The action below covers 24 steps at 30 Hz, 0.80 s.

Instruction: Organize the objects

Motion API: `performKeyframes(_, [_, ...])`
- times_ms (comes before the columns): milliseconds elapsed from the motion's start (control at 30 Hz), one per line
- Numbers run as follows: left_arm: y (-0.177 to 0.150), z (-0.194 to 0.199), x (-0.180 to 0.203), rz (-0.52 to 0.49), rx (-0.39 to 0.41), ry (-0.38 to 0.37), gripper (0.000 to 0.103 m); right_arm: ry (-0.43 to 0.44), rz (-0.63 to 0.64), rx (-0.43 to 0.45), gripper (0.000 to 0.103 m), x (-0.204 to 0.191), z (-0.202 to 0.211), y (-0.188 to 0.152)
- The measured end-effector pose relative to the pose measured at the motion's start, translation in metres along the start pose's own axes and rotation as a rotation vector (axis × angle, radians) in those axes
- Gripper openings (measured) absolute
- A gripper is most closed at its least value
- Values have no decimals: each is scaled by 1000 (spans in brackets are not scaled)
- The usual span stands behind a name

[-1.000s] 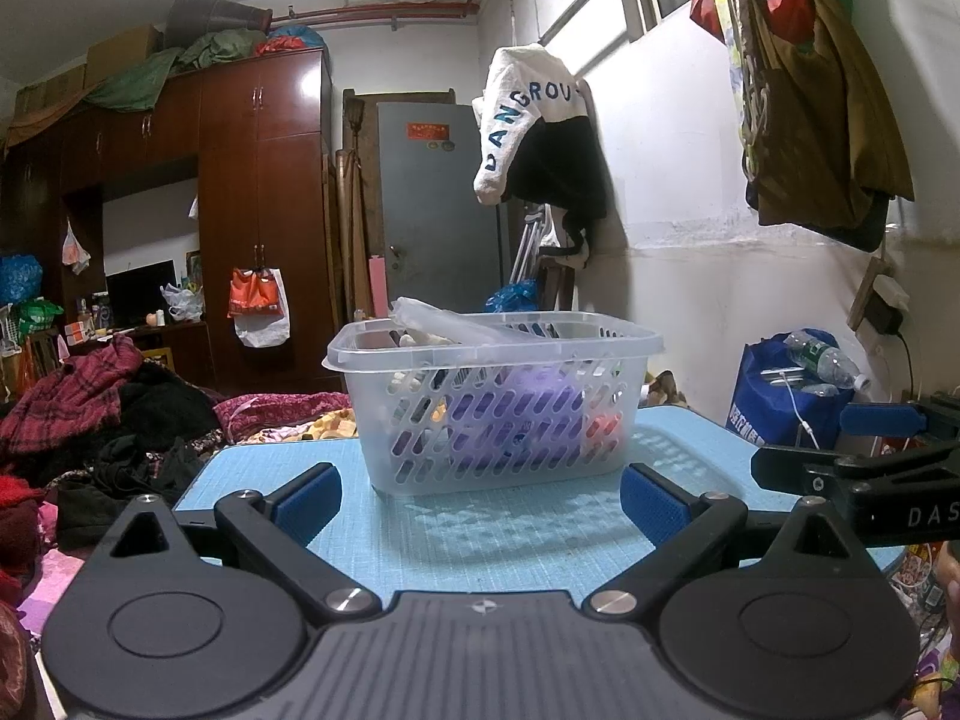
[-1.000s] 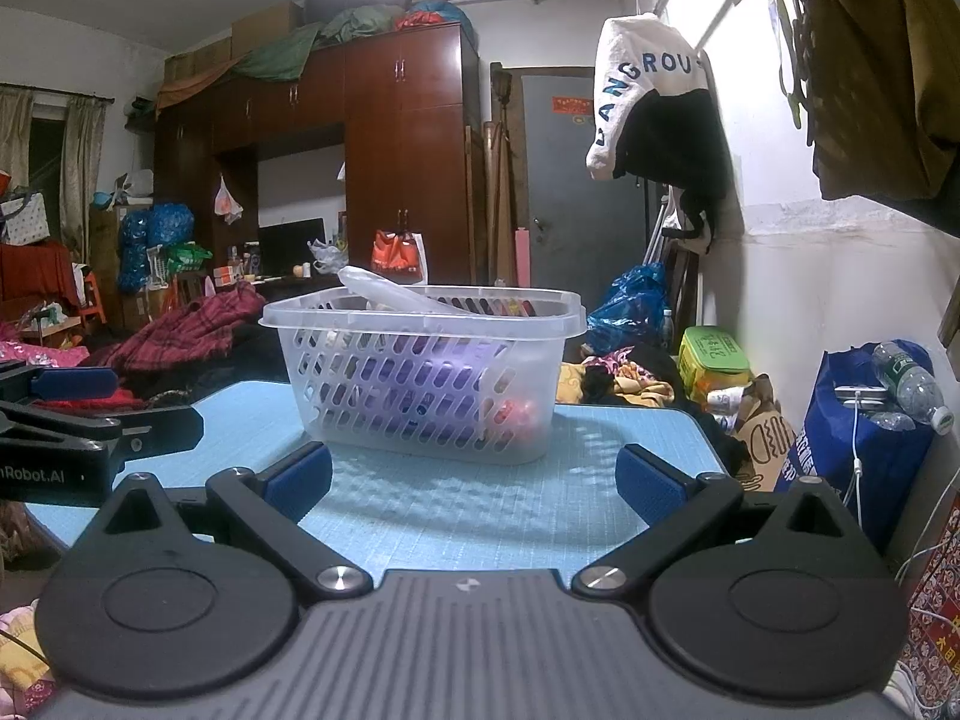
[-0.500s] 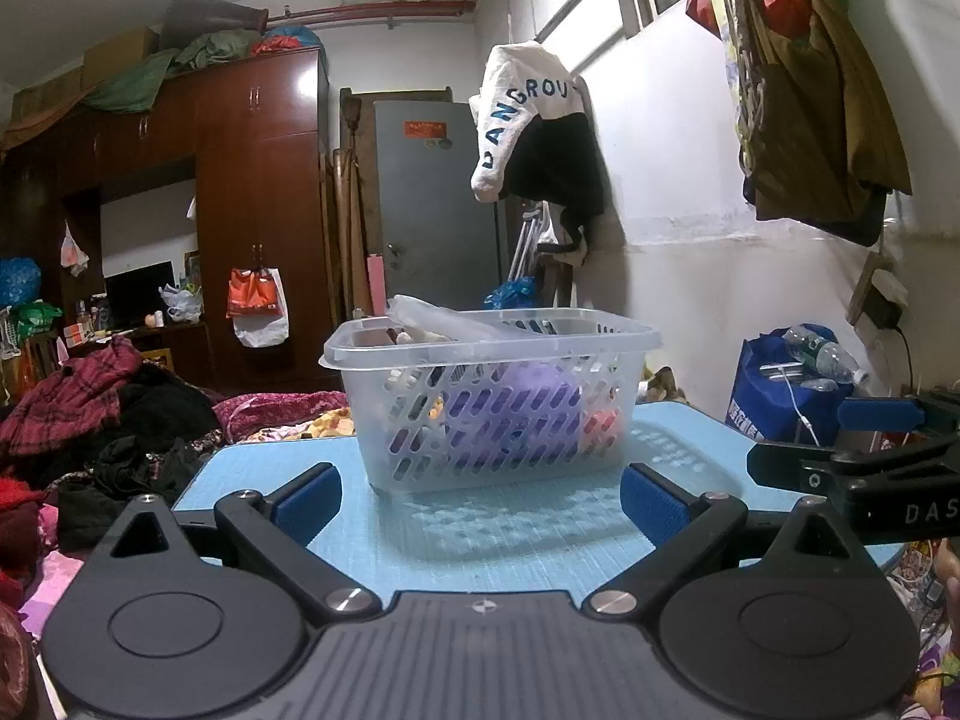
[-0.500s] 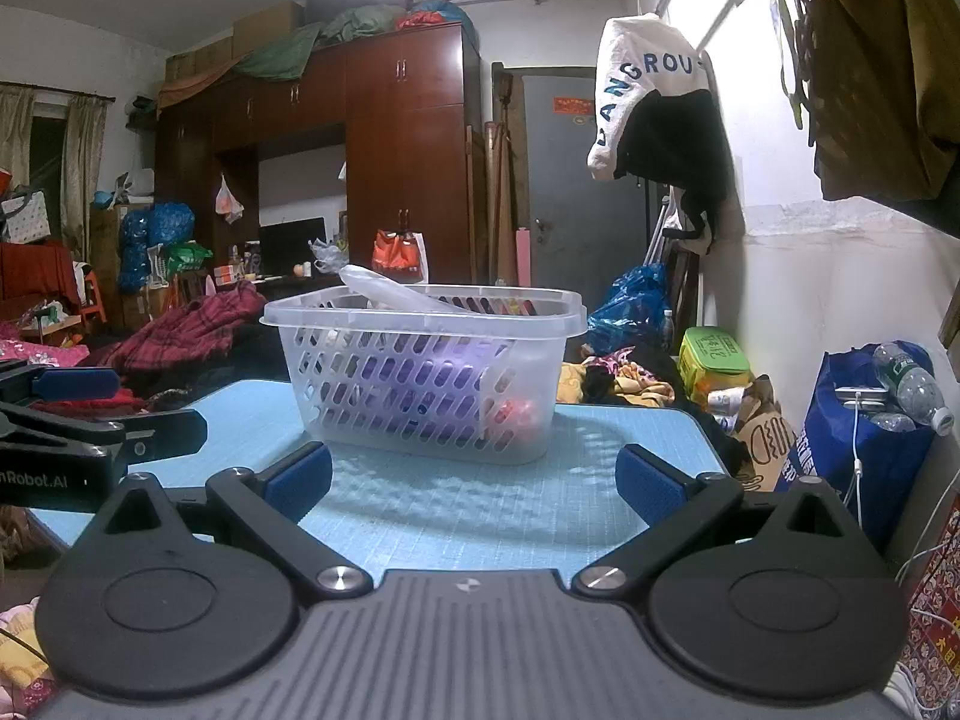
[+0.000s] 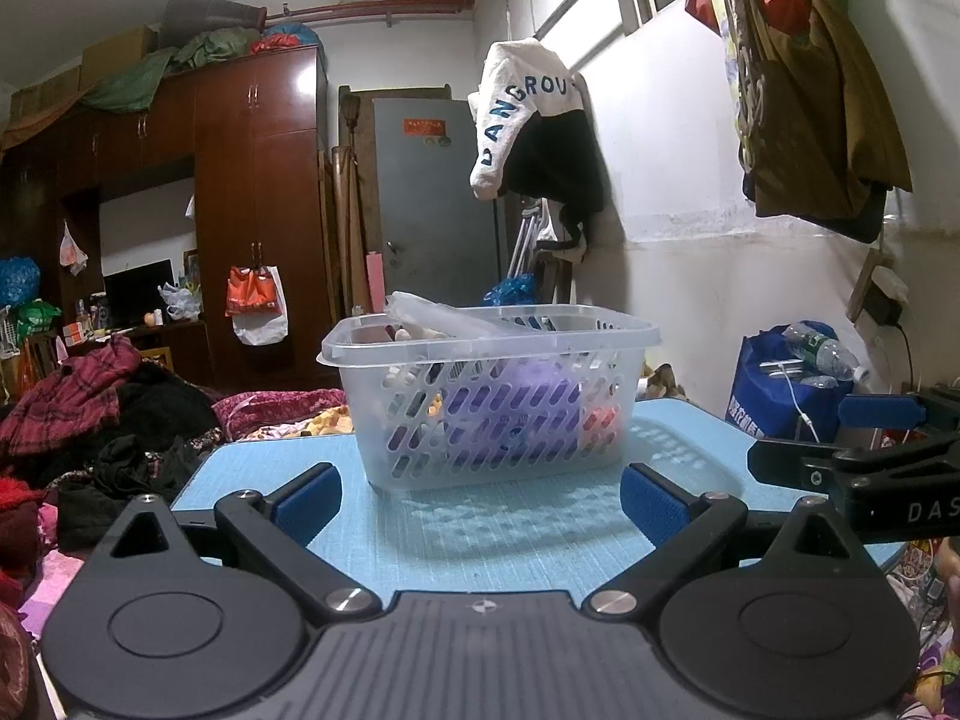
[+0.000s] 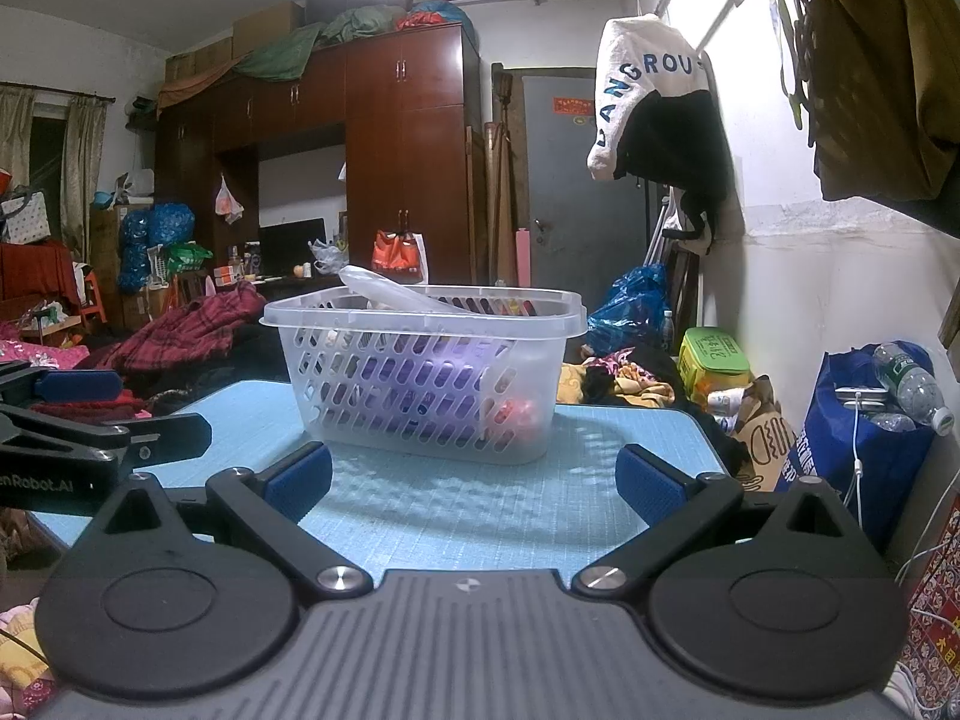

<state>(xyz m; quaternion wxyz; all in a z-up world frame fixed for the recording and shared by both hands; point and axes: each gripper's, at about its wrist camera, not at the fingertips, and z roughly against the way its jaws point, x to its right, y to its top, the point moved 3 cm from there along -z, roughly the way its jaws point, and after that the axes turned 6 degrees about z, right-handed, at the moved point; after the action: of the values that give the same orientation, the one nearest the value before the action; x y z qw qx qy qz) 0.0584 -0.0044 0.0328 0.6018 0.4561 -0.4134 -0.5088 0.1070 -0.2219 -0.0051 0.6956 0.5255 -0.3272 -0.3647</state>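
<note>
The perforated plastic basket (image 5: 489, 402) stands on the blue bench (image 5: 510, 534), already loaded, and it is the only thing on that surface.

Nearest the cameras, the left gripper (image 5: 480, 495) has its fingers (image 5: 309, 501) spread wide with nothing between them, held low just short of the bench's near edge. The right gripper (image 6: 474, 483) is the same: blue pads far apart, empty, level with the bench top. Each shows in the other's view as a black arm at the frame's edge, so they sit side by side and apart.

Over the last second almost nothing has changed. Both grippers have kept their place and their spread, and the basket sits as it did; at most the left view has drifted a little. My reading is that the gathering is finished or paused, since no loose item lies on the bench to fetch.

Beyond the fingers, the basket rests mid-bench, upright. Through its slots show a large purple object (image 5: 516, 396) and a small red one (image 5: 600, 420) at the right end; a clear plastic piece (image 5: 438, 315) leans across the rim. Other small things inside are too dim to name.

Farther off are piled clothes, a dark wooden wardrobe (image 6: 408, 168) and a grey door (image 5: 432, 198).
</note>
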Motion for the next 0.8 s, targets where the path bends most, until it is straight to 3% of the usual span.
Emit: performKeyframes(800, [-2,0,5,-25,14,-15,100,2,5,-2,103,0,-1,0])
